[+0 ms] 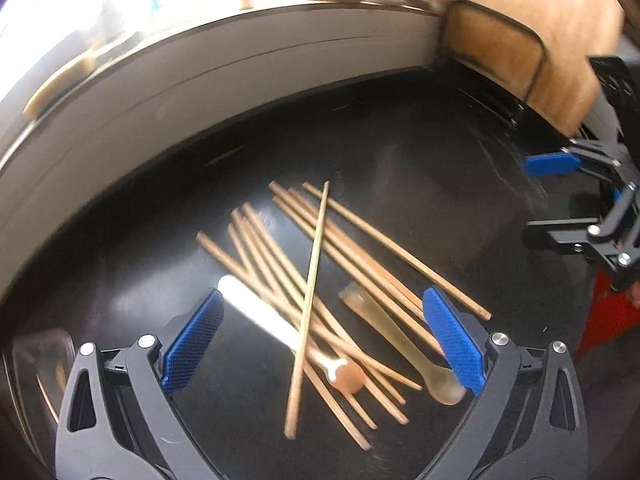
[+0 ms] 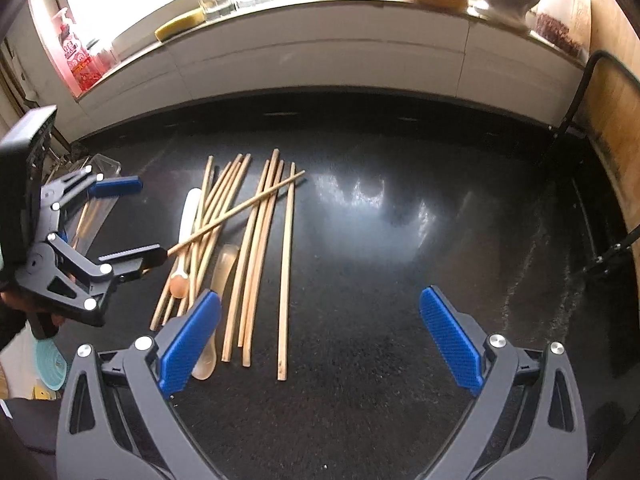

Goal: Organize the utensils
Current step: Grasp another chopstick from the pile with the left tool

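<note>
1. Left wrist view looks down on a loose heap of wooden chopsticks (image 1: pixel 320 272) lying on the black surface (image 1: pixel 420 152), most of them running roughly parallel and one lone stick laid across the rest.
2. Mixed into the heap are two spoons: a white-handled spoon (image 1: pixel 260 312) with a brownish bowl, partly under the crossing stick, and a translucent amber spoon (image 1: pixel 400 340) just beside the right edge of the bundle.
3. Left tool (image 1: pixel 324 336) hangs above the heap with its blue pads spread wide — nothing is between them, and both spoons show in the gap.
4. Right wrist view shows the same chopsticks (image 2: pixel 256 248) lying mostly lengthwise, with the crossing stick slanting from lower left to upper right over them.
5. Right tool (image 2: pixel 320 336) is also spread wide and empty; its left pad sits in front of the amber spoon, while the rest of its gap frames bare black surface (image 2: pixel 400 240).
6. From the right wrist, the left tool (image 2: pixel 128 220) is seen at the left edge, fingers apart, with the lower finger near the end of the crossing stick — whether they touch cannot be told.
7. Behind that tool lies a clear plastic tray (image 2: pixel 100 200).
8. Farther out, a white ledge (image 2: pixel 320 44) carries jars, a glass and a yellow sponge, and a wooden board (image 2: pixel 612 120) stands in a black rack at the right.
</note>
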`<action>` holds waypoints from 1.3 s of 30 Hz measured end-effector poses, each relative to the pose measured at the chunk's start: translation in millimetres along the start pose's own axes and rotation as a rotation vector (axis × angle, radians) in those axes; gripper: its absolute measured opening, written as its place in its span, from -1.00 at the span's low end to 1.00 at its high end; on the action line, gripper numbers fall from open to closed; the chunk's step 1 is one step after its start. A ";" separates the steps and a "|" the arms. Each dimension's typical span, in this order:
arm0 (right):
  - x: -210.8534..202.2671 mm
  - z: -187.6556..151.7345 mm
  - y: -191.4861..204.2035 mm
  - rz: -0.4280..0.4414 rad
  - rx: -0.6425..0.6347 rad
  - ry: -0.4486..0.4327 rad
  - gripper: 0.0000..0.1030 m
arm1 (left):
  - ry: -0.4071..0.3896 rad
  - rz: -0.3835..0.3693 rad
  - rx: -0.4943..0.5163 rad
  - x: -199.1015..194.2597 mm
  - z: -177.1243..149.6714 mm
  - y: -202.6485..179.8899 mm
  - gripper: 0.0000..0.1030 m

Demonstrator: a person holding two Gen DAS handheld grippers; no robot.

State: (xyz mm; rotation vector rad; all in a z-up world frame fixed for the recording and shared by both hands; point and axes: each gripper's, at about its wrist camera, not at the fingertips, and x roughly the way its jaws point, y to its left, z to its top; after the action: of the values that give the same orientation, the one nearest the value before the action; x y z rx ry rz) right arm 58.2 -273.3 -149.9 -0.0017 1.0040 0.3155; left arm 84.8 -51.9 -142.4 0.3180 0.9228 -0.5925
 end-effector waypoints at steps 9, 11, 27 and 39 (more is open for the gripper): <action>47.3 -2.1 -9.2 -0.010 -0.014 0.056 0.79 | -0.018 -0.053 0.163 36.6 10.2 -5.7 0.73; 55.0 0.1 -11.2 -0.012 -0.023 0.065 0.78 | -0.009 -0.062 0.190 44.5 11.6 -9.5 0.65; 113.2 29.0 8.0 0.066 -0.118 0.159 0.15 | 0.121 -0.135 0.178 88.9 15.2 8.5 0.04; 121.6 25.3 36.6 0.047 -0.244 0.150 0.07 | 0.126 -0.178 0.165 89.5 8.4 -2.8 -0.54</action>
State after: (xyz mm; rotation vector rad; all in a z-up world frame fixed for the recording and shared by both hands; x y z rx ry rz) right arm 129.9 -203.2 -231.8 -0.2260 1.1101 0.4850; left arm 129.8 -88.8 -211.0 0.4279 1.0321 -0.8228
